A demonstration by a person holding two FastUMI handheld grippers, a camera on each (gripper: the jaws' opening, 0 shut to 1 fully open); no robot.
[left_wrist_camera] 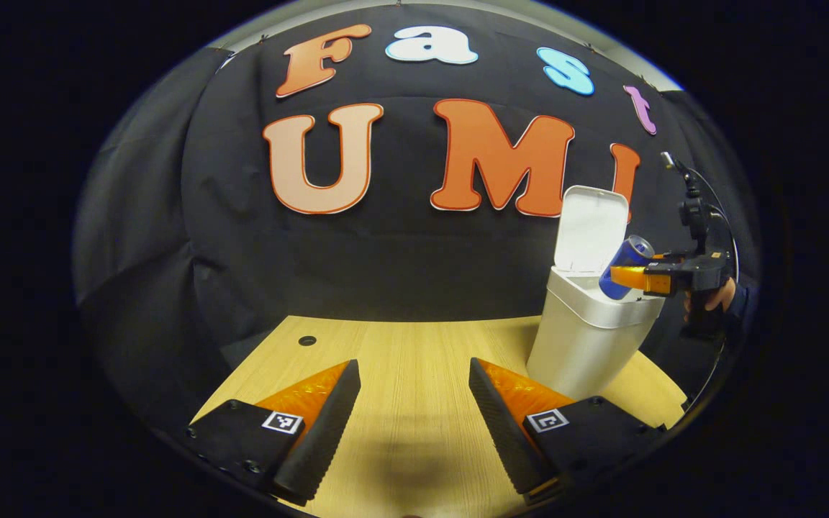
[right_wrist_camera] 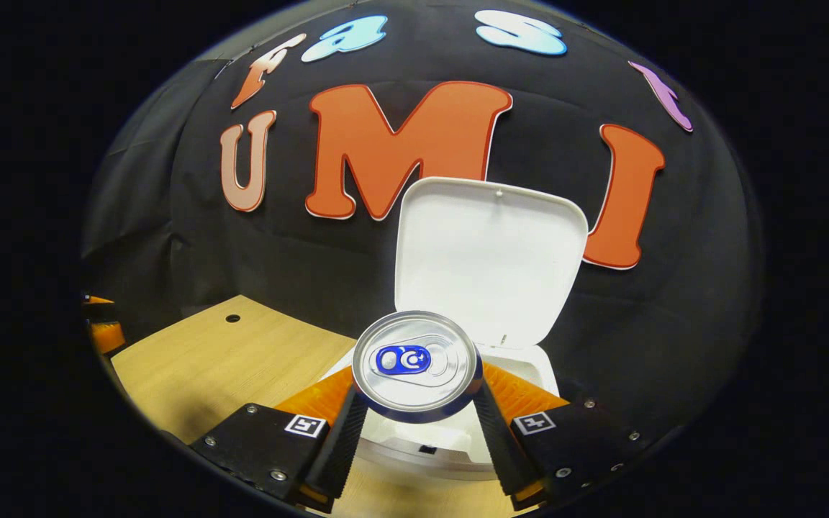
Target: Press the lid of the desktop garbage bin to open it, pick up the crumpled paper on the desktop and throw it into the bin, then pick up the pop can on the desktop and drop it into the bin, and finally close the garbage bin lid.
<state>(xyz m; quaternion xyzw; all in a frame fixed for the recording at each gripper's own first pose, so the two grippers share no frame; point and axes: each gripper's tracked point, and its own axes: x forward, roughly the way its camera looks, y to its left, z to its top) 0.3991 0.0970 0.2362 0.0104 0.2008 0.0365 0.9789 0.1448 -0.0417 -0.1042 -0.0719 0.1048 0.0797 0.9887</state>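
A white desktop bin [left_wrist_camera: 587,338] stands at the right of the wooden table with its lid [left_wrist_camera: 591,229] raised upright. A blue pop can [left_wrist_camera: 624,267] hangs tilted over the bin's open mouth, and my right gripper [left_wrist_camera: 634,279] is shut on it, with a hand behind. In the right gripper view the can's silver top [right_wrist_camera: 417,362] faces the camera between my right gripper [right_wrist_camera: 418,421] fingers, above the bin rim [right_wrist_camera: 450,460] and in front of the open lid [right_wrist_camera: 486,259]. My left gripper [left_wrist_camera: 414,424] is open low over bare table, left of the bin.
The wooden table [left_wrist_camera: 414,352] has a small dark hole [left_wrist_camera: 306,340] near its back left. Black cloth forms the wall behind. The other gripper's edge [right_wrist_camera: 101,327] peeks in at the far left of the right gripper view.
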